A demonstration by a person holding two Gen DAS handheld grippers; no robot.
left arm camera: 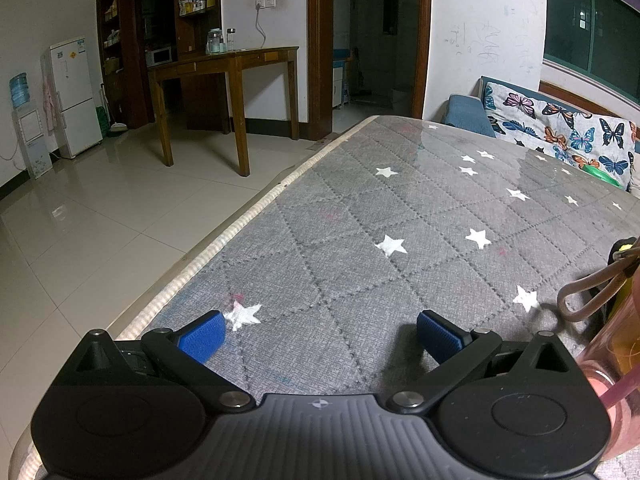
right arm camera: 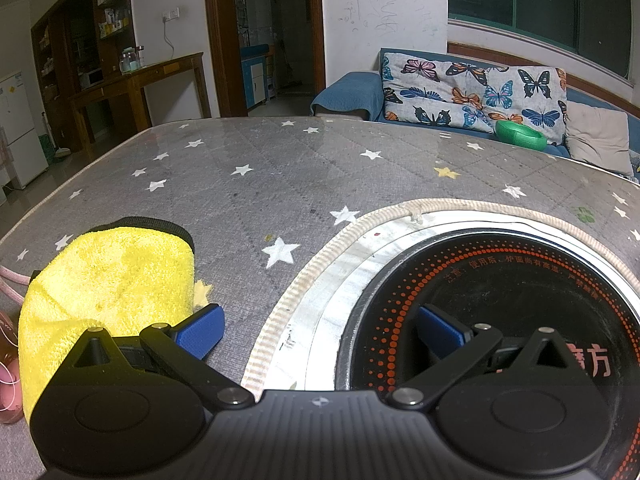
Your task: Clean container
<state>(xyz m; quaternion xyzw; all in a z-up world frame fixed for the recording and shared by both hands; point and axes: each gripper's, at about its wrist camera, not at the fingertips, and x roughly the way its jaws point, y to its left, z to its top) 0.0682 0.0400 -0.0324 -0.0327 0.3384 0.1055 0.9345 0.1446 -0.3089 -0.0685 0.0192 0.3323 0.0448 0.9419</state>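
A pink see-through container (left arm camera: 618,368) with a pink cord loop (left arm camera: 580,296) stands at the right edge of the left wrist view, just right of my left gripper (left arm camera: 320,334), which is open and empty over the grey star-patterned table cover (left arm camera: 360,208). The container's edge also shows at the far left of the right wrist view (right arm camera: 8,376). A yellow cloth (right arm camera: 108,292) with a black hem lies on the table next to the left finger of my right gripper (right arm camera: 320,332), which is open and empty.
A round built-in induction cooker (right arm camera: 520,280) with a metal ring sits under the right gripper's right finger. A sofa with a butterfly cushion (right arm camera: 472,92) and a green ring (right arm camera: 520,134) lies beyond the table. The table's left edge (left arm camera: 208,248) drops to tiled floor.
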